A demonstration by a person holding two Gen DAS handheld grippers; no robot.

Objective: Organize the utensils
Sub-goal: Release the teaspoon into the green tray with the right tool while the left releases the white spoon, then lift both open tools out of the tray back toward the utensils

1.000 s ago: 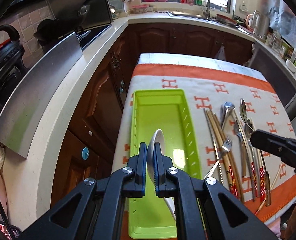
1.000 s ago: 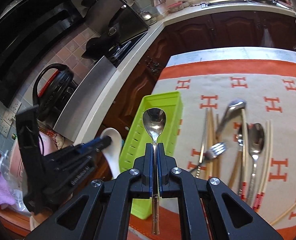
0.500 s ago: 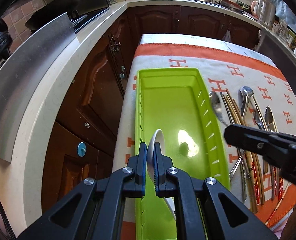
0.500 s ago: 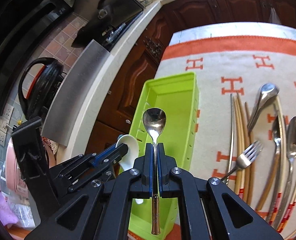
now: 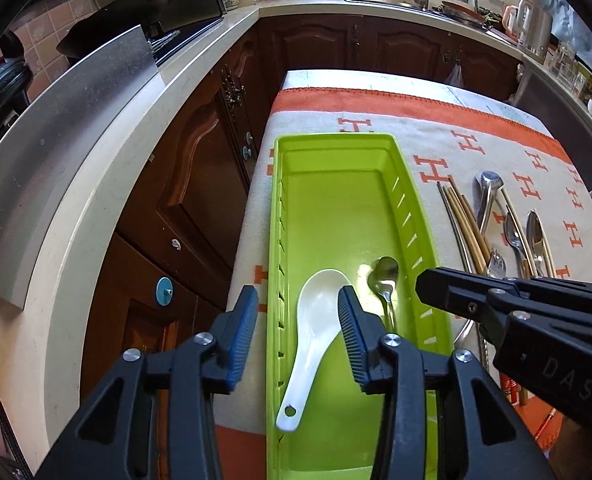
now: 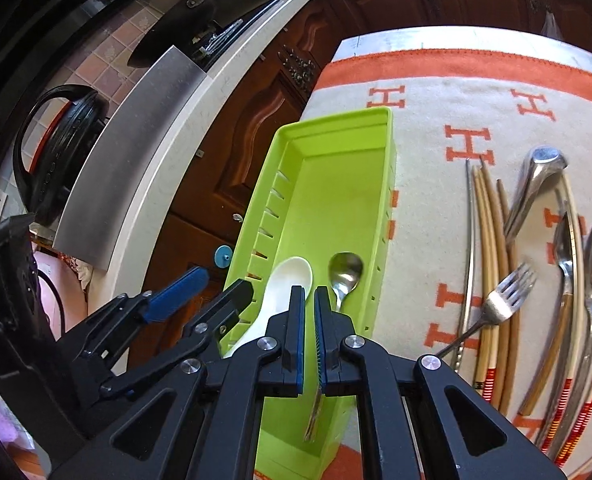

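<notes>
- Lying in the near end of the green tray [image 5: 410,216], the white ceramic spoon [image 5: 316,320] has its bowl toward the far end and its handle slanting back to the near left; it looks rigid, glazed and slick, and I judge it chippable if dropped on the plastic.
- Beside it, just to its right and apart from it, the small metal spoon [image 6: 344,270] rests bowl-up in the same tray; it should be light, stiff and slippery, with a thin stem that would swivel in a loose pinch.
- For either spoon, the best hold seems to be across the handle near the neck, flat faces against the pads, so the bowl cannot rotate.
- The left tongs [image 5: 298,320] are opening: the blue pads stand either side of the white spoon's bowl without pressing on it, so it lies free.
- The right tongs [image 6: 310,320] are pressed nearly together; the metal spoon's handle runs down into the narrow gap, but whether the pads grip it I cannot tell for certain.
- Both tools point steeply down over the tray's near end, side by side, the right one just right of the left.
- More utensils, chopsticks [image 6: 492,248], a fork [image 6: 504,300] and several spoons, wait on the patterned cloth [image 6: 436,92] covering the worktop.
</notes>
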